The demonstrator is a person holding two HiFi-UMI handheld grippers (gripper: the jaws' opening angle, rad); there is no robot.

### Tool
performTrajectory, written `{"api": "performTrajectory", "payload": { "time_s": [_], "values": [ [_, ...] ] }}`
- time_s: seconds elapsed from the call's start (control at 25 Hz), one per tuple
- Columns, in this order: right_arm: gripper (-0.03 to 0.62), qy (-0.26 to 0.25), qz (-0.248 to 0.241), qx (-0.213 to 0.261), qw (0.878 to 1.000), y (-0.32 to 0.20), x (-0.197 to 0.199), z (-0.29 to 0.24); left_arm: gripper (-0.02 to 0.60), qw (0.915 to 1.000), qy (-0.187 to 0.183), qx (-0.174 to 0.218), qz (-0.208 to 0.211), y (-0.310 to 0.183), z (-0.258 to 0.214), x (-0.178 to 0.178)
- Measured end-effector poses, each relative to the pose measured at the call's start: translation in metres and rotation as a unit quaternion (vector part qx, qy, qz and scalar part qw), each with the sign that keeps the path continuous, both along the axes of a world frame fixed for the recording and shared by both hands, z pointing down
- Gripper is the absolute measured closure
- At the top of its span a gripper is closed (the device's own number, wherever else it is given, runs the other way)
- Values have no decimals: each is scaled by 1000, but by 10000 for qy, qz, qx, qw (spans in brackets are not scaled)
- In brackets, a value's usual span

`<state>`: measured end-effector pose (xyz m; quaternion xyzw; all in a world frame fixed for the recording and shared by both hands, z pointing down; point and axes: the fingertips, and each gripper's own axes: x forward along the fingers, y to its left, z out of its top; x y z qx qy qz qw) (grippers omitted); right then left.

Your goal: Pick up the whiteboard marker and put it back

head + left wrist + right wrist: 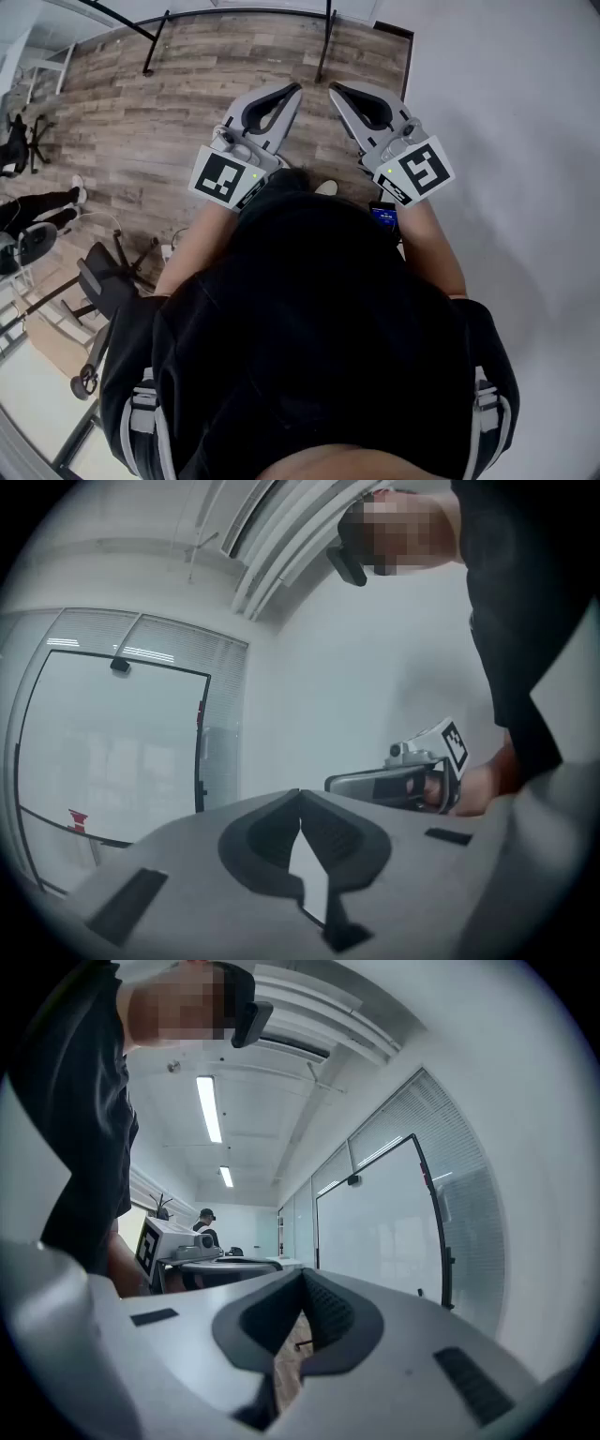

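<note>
Both grippers clenched on nothing, side by side; the whiteboard marker shows in no view, so its place and heading cannot be told.
The left gripper (292,92) and right gripper (335,88) are held out over the wood floor (178,94), tips near each other. On each, the fingers (262,841) are pressed together with nothing between them. Each cube (225,176) bears a black-and-white square marker. A black-framed whiteboard (380,1232) is on the wall ahead. An office chair (105,281) stands near the floor's left edge.

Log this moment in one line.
left gripper: shut, empty | right gripper: shut, empty | both held over floor, before torso | marker: not made out | whiteboard: in both gripper views
</note>
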<state>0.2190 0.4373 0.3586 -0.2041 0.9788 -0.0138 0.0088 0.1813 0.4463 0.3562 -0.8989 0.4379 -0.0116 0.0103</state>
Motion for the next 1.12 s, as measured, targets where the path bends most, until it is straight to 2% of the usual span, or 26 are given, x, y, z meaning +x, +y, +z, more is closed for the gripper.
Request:
{"api": "performTrajectory", "payload": {
  "time_s": [0.44, 0.6, 0.88, 1.12],
  "values": [
    [599, -54, 185, -50, 9998, 4, -14, -10, 577, 9999, 50, -71, -80, 6, -8, -23],
    [599, 29, 204, -156, 9997, -8, -19, 2, 577, 9998, 55, -134, -135, -3, -3, -33],
    [599, 86, 152, -181, 9997, -51, -54, 10, 577, 9997, 73, -200, -152, -49, 11, -70],
    [599, 28, 13, -377, 9993, -119, -95, 15, 577, 9998, 96, -152, -85, -123, 11, -107]
  ]
}}
